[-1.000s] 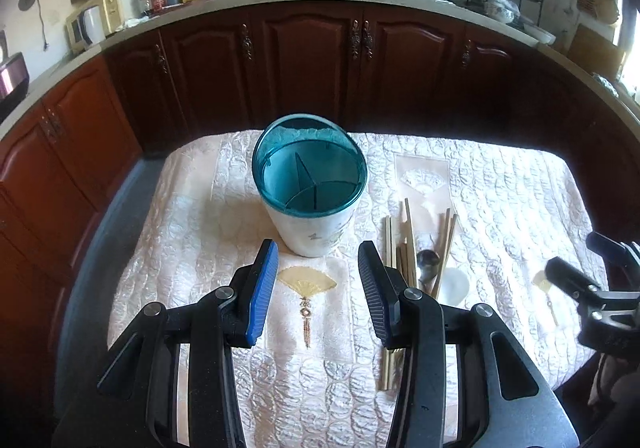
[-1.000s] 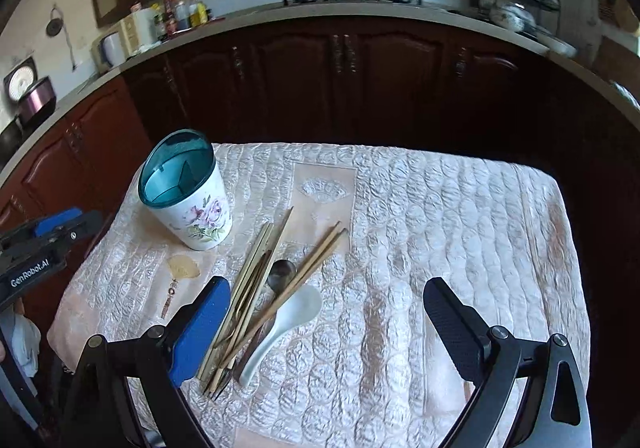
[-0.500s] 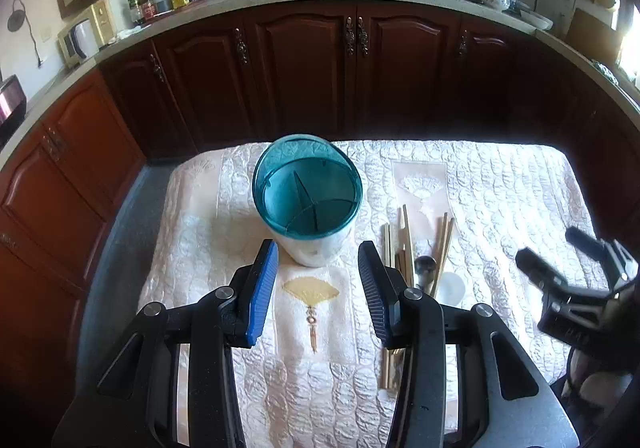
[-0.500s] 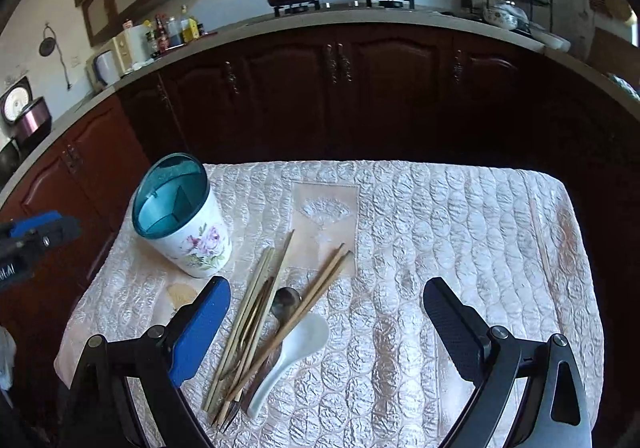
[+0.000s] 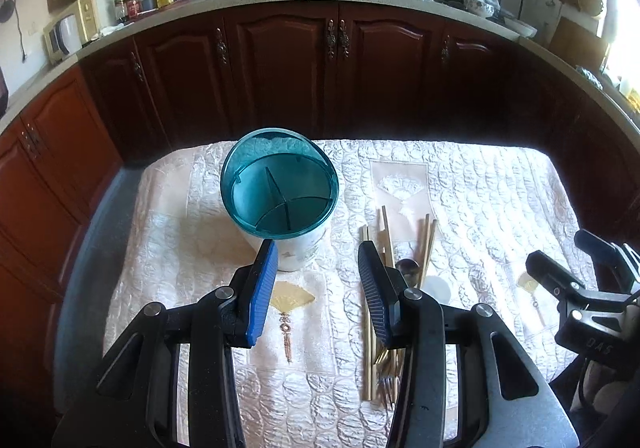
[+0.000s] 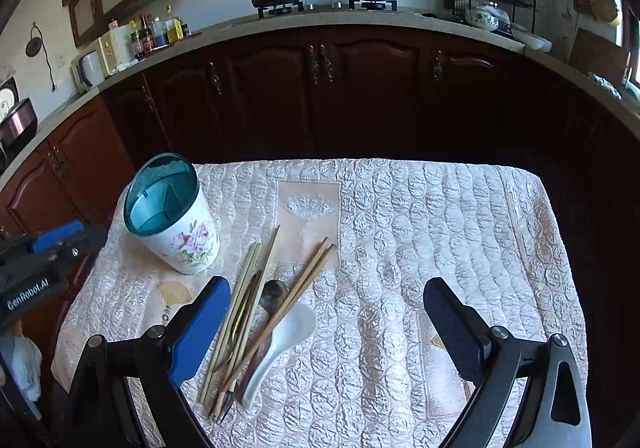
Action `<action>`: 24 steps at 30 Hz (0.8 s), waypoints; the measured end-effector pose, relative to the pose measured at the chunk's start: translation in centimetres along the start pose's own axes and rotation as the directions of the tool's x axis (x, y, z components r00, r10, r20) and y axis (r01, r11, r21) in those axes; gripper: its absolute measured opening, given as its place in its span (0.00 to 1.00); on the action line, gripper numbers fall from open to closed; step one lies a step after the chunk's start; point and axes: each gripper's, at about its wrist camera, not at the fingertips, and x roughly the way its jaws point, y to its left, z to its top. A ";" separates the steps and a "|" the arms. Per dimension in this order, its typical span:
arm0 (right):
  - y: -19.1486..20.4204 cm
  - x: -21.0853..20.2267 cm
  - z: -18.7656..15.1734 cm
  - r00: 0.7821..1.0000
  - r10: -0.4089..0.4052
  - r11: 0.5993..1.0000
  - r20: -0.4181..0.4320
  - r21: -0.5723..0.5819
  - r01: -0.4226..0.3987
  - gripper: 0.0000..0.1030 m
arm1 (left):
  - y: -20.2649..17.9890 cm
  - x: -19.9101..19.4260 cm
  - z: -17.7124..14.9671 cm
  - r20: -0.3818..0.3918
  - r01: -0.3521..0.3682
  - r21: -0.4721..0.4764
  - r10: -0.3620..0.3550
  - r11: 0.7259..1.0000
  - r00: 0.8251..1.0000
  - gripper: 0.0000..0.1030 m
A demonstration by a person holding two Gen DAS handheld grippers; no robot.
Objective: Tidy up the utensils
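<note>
A white floral utensil holder [image 6: 178, 230] with a teal divided insert stands at the table's left; it also shows in the left wrist view [image 5: 280, 203]. Beside it lie several wooden chopsticks [image 6: 244, 304], a metal spoon [image 6: 272, 294] and a white ceramic spoon [image 6: 286, 332], loosely piled; they also show in the left wrist view [image 5: 386, 232]. My left gripper [image 5: 316, 264] is open and empty, above the table just in front of the holder. My right gripper [image 6: 326, 298] is wide open and empty, above the table right of the pile.
The table wears a quilted cream cloth [image 6: 420, 240]. Dark wooden cabinets [image 6: 320, 87] curve behind it under a counter with a pot, a wok and bottles. The table's far edge drops to the floor.
Both grippers have drawn back and risen a little, so the table looks farther away. Their jaws have kept the same opening. The utensils and holder have not moved.
</note>
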 end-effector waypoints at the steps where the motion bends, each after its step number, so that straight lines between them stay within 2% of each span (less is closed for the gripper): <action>1: 0.0 0.0 0.0 1.000 0.003 1.000 -0.001 0.002 -0.003 0.94 | -0.1 -0.1 -0.1 0.008 0.000 0.003 0.000 1.000 1.000 0.40; 7: 0.3 0.1 -0.4 1.000 0.017 1.000 -0.016 0.004 -0.017 0.94 | -0.3 -0.4 -0.2 0.036 -0.010 0.025 0.009 1.000 0.999 0.40; 24: 0.1 0.2 -0.5 1.000 0.019 1.000 -0.015 0.020 -0.019 0.94 | -0.9 -0.2 -0.8 0.036 0.009 0.037 -0.010 0.999 0.999 0.40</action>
